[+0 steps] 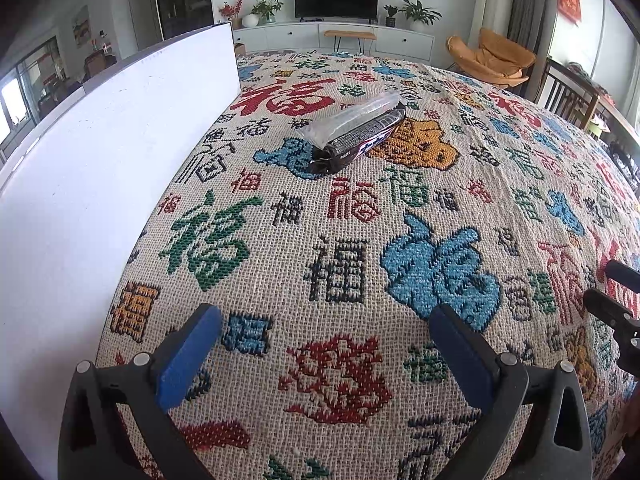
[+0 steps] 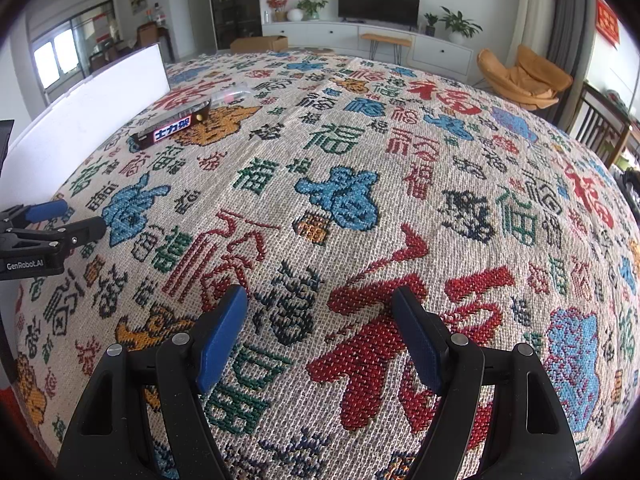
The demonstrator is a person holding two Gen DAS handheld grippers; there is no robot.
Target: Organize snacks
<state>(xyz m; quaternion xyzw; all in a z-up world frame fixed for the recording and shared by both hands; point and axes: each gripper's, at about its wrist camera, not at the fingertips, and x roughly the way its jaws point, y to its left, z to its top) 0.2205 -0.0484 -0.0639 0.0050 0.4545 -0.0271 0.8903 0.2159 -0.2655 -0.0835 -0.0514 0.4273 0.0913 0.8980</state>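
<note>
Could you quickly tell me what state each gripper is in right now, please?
Left gripper: open, holding nothing, above the tablecloth.
Right gripper: open, holding nothing.

A patterned tablecloth (woven characters), white board standing along it.
</note>
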